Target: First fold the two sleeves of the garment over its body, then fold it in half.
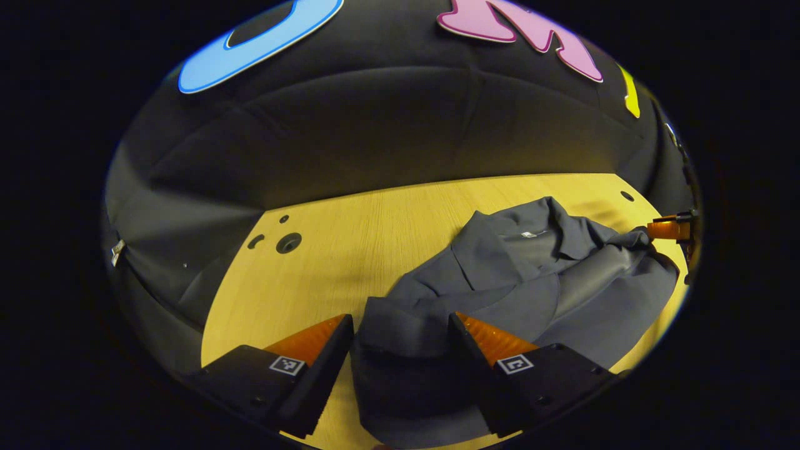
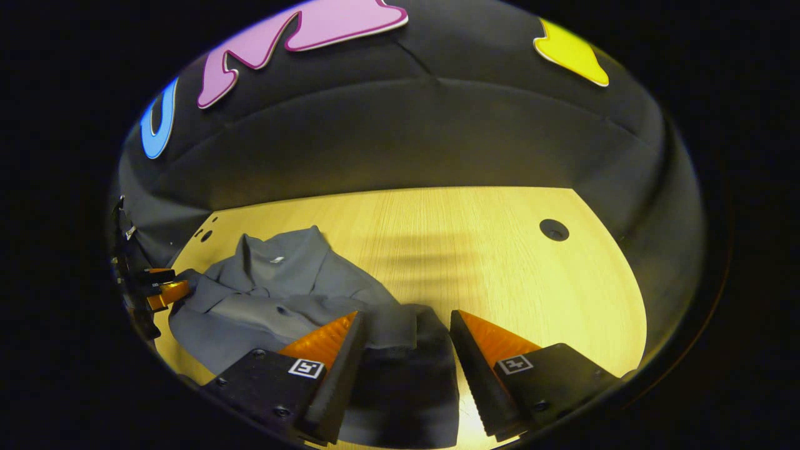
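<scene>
Shirt [image 1: 519, 275] lies rumpled on the table [image 1: 350, 237]; left gripper [image 1: 400, 328] and right gripper [image 2: 403, 325], jaws wide, each straddle a sleeve end, apparently poised to pinch.

Bottom centre of the left gripper view, the garment [image 1: 500, 281] runs between the fingers [image 1: 325, 350] and off the lower edge, its end lost in shadow. At the right edge, the other gripper [image 1: 672, 230] is cut off, its grip on the cloth unclear. In the right gripper view, cloth [image 2: 281, 294] hides the desk [image 2: 500, 262] beneath; the small collar tag [image 2: 277, 259] is too small to make out.
</scene>
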A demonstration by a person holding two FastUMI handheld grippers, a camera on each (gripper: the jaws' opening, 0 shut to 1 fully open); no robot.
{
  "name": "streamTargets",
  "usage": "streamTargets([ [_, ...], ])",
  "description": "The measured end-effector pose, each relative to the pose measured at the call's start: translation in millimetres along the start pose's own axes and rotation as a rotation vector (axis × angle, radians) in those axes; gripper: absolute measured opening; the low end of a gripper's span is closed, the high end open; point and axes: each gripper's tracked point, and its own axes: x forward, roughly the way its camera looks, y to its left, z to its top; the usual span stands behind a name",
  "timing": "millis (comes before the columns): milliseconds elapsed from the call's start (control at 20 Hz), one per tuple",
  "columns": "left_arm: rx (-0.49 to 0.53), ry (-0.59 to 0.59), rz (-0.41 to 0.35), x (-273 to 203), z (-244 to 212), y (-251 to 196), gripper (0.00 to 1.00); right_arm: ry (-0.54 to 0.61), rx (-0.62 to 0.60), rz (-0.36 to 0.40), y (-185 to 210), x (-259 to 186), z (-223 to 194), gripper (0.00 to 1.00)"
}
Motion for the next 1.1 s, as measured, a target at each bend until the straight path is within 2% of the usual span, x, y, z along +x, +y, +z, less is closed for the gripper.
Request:
streamTargets([
  [50,0.004,-0.019,-0.003,-9,4,-1,0.96,-0.013,-0.002,0.006,2,-8,4,0.72],
  [100,0.006,-0.037,-0.013,-19,8,-3,0.96,-0.026,-0.004,0.011,3,-18,8,0.84],
  [350,-0.014,-0.132,-0.042,-82,26,-8,0.96,-0.11,-0.038,0.037,21,-75,25,0.84],
  [600,-0.077,-0.22,-0.08,-160,30,-23,0.96,-0.165,-0.068,0.116,54,-129,22,0.84],
  [900,-0.148,-0.26,-0.113,-247,3,-45,0.96,-0.179,-0.101,0.213,93,-184,11,0.84],
  [1100,-0.162,-0.257,-0.119,-285,-22,-58,0.96,-0.194,-0.143,0.235,104,-212,3,0.84],
])
